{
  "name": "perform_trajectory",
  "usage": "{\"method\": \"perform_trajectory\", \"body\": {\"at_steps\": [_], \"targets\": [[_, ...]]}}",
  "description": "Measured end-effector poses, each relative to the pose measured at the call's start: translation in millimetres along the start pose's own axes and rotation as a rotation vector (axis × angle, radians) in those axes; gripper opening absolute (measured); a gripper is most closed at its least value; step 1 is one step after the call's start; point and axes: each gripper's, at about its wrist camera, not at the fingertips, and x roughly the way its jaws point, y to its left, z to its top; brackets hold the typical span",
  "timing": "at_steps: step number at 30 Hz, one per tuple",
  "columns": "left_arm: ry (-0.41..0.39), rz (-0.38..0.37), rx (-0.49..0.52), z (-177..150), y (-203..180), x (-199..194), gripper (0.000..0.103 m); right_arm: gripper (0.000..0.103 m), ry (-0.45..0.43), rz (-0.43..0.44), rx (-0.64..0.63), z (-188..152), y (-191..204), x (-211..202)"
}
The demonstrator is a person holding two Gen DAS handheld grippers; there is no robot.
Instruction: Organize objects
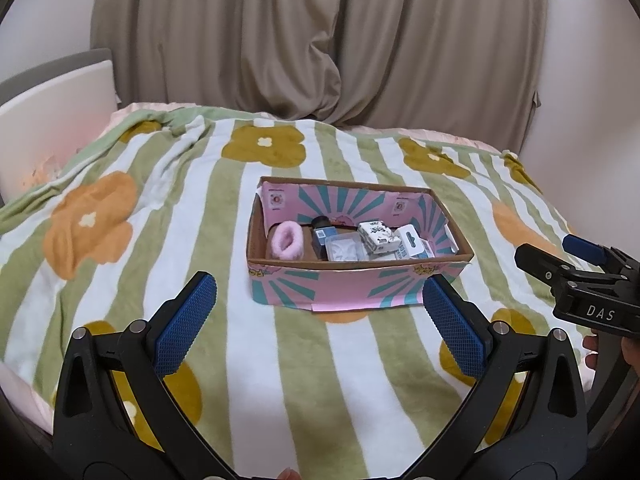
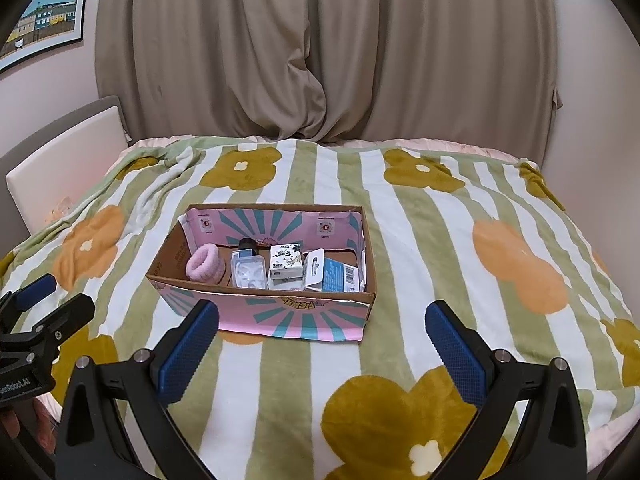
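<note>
**Both claws spread above the bed, box already filled**

A bed [image 2: 400, 240] fills the lower part of both wrist views, covered by a fleece blanket [image 1: 160, 208] in green and white stripes with large flowers in mustard and pale orange. The blanket lies fairly flat, bunching into folds toward its far left corner. A pale pink sheet edge shows past it at the far side. Behind the bed hang taupe curtains [image 2: 320, 52], gathered in heavy pleats and meeting near the middle. A light padded headboard [image 1: 56, 120] stands at the left, against a pale wall. A framed picture [image 2: 44, 16] of coloured houses hangs on that wall, upper left.

The cardboard box [image 1: 352, 284], pink with teal rays on its printed faces, sits on the blanket near the middle of the bed. Inside it, from left to right, lie a pink fluffy scrunchie [image 2: 205, 264], a small dark-capped bottle [image 2: 247, 246], a clear plastic case [image 2: 250, 274], a white patterned carton [image 2: 285, 264] and a blue-and-white retail pack [image 2: 334, 276], all packed close together.

The left claw [image 1: 320, 312] hangs just short of the box's near wall, its blue pads wide apart and gripping nothing. The right claw [image 2: 320, 340] is likewise released and empty, near the box's front. Each claw shows at the edge of the other's view.
</note>
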Motion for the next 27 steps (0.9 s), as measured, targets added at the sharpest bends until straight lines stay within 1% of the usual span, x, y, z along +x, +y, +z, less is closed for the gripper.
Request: {"method": "perform_trajectory", "body": {"at_steps": [27], "targets": [[0.000, -0.006, 0.001, 0.1, -3.7, 0.1, 0.103, 0.103, 0.002, -0.016, 0.004, 2.3, -2.1, 2.3]]}}
